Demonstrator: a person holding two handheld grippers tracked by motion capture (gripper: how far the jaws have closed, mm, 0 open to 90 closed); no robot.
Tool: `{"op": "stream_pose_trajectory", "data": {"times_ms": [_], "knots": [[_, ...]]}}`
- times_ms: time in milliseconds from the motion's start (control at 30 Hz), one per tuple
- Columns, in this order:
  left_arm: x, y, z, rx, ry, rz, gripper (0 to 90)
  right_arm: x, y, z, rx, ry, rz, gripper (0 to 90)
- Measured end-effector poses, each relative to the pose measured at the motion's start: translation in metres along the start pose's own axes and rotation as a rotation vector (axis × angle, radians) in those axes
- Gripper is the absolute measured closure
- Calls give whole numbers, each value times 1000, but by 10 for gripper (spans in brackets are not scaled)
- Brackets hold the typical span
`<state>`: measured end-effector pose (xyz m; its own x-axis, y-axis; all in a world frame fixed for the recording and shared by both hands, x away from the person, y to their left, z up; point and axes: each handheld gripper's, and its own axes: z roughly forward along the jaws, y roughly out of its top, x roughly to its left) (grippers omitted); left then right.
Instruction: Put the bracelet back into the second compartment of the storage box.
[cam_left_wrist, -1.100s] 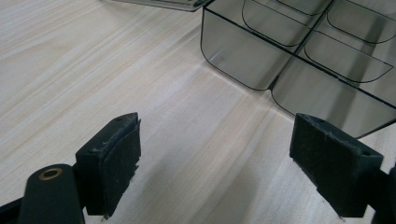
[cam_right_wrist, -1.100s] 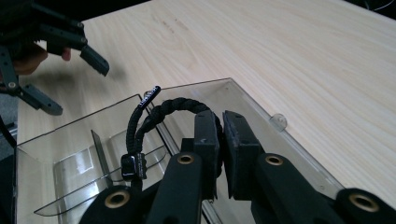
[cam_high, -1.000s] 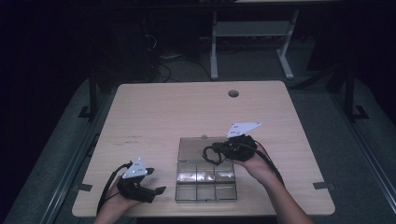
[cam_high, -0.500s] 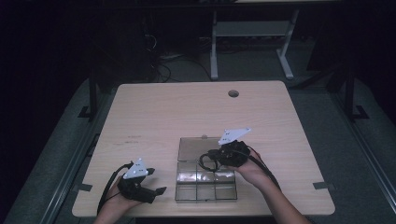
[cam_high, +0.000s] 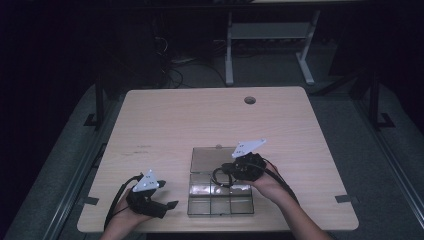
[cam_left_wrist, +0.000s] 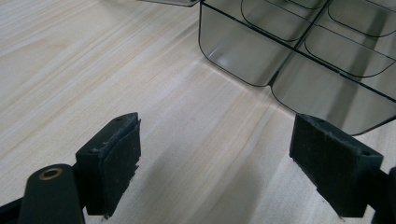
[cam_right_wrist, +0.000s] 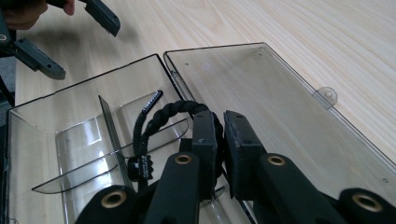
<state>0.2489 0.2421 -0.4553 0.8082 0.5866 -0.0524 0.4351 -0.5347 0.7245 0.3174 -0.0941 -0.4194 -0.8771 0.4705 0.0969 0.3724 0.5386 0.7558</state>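
A clear compartment box (cam_high: 220, 212) lies near the table's front edge, its lid (cam_high: 207, 159) folded flat behind it. My right gripper (cam_high: 228, 173) hovers over the box's far compartments, shut on a black braided cord loop (cam_high: 218, 176). In the right gripper view the jaws (cam_right_wrist: 219, 119) pinch the cord loop (cam_right_wrist: 159, 116), which hangs over a compartment of the box (cam_right_wrist: 42, 116) beside the lid (cam_right_wrist: 261, 93). My left gripper (cam_high: 167, 196) rests on the table just left of the box, open. Nothing lies between its pads (cam_left_wrist: 116, 158) but bare wood; the box (cam_left_wrist: 243, 51) is ahead to the right.
The wooden table (cam_high: 200, 120) has a round cable hole (cam_high: 249, 100) near its far edge. A white desk frame (cam_high: 270, 30) and cables stand on the dark floor behind. My left gripper (cam_right_wrist: 86, 51) also appears beyond the box in the right gripper view.
My right gripper, with the cord in it, has shifted a little toward the front and left, from over the lid to over the box's compartments. The left gripper has not moved.
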Motion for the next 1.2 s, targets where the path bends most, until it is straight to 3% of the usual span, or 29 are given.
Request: {"op": "stream_pose_trajectory", "data": {"times_ms": [667,1200], "knots": [[-1,0,1,12,-5,4,162,6,-4,2,22,13,5,809],[-1,0,2,14,-5,4,162,11,-3,2,2,31,-7,787]]}}
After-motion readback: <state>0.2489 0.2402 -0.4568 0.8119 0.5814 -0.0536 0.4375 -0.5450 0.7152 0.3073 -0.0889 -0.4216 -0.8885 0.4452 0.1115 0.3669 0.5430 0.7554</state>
